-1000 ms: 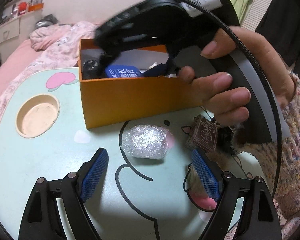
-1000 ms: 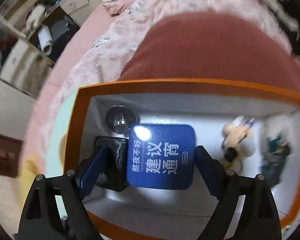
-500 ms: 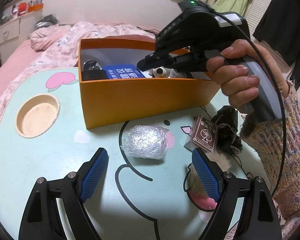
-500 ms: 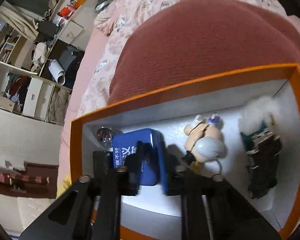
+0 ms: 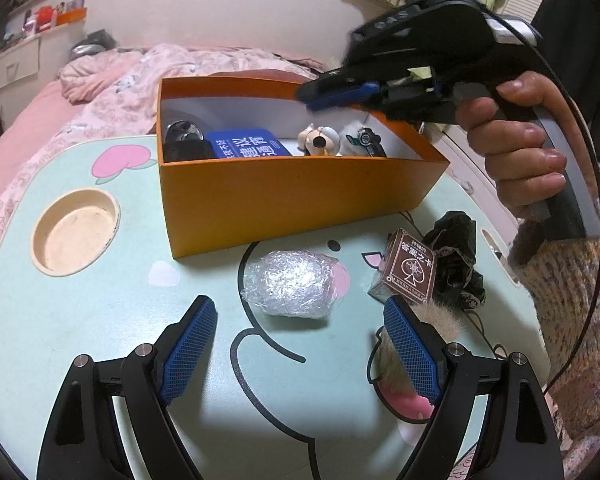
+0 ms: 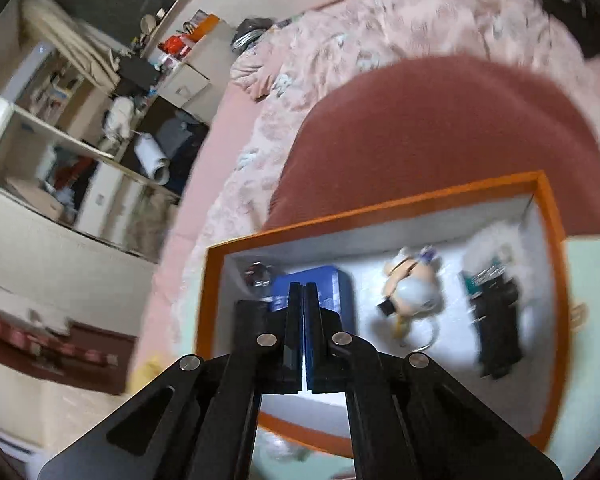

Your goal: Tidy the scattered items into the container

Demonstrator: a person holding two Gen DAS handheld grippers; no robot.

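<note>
While right hand-held gripper (image 6: 303,292) hung shut and empty over orange box (image 5: 300,196) holding blue tin (image 5: 248,147) and figurine (image 5: 319,140), left hand-held gripper (image 5: 296,344) gaped empty; foil ball (image 5: 290,288), card box (image 5: 406,272), black cloth (image 5: 458,248) lay unpacked on desk (image 5: 100,320).

I see the orange box (image 5: 284,196) standing open on the counter, white inside, holding a blue tin (image 5: 249,147) lying flat at its left with a black block (image 5: 188,151) and a shiny round piece (image 5: 183,131) beside it, a small pale figurine (image 5: 319,140) in the middle and a fluffy white keychain with a dark toy car (image 5: 362,138) at the right. Outside, just in front of the box, I see a crinkled foil-wrapped lump (image 5: 290,283) and, to its right, a brown card pack (image 5: 408,272) propped at a tilt against a crumpled black fabric piece (image 5: 458,256), with a tuft of tan fur (image 5: 444,322) just below them.
</note>
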